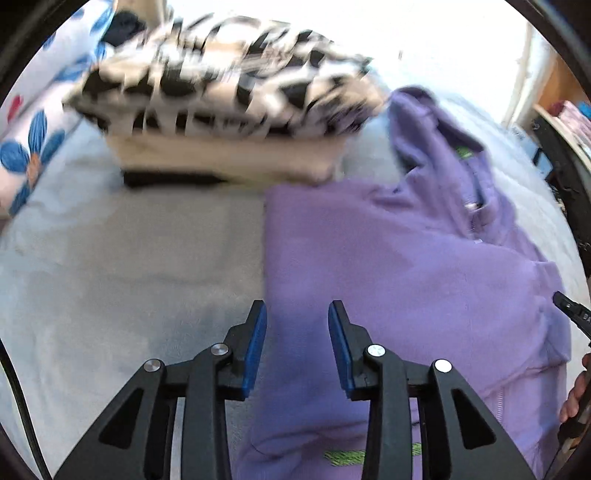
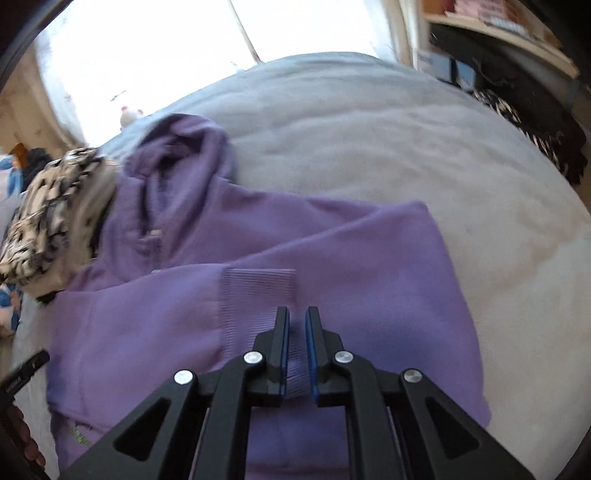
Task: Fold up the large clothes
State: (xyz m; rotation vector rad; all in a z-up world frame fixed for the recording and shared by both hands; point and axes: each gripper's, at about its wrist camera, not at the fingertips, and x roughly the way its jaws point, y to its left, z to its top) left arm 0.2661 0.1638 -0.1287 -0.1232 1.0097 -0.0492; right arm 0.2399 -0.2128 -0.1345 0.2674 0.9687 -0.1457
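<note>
A purple hoodie (image 1: 406,277) lies spread on the grey bed cover, its hood (image 1: 417,122) toward the far side. In the left wrist view my left gripper (image 1: 296,310) hovers over the hoodie's left edge. Its blue pads stand apart, and the fabric lies flat below them without being pinched. In the right wrist view the hoodie (image 2: 369,258) has one sleeve folded across its body, with a ribbed cuff (image 2: 258,291). My right gripper (image 2: 297,314) is shut on that ribbed cuff, which bunches up between the pads.
A stack of folded clothes topped by a black-and-white patterned piece (image 1: 221,92) sits beyond the hoodie's left side. A blue-flowered pillow (image 1: 29,147) lies at far left. The grey bed cover (image 2: 424,155) stretches right. Dark clothing (image 2: 535,129) and shelves (image 2: 498,33) lie past its far right edge.
</note>
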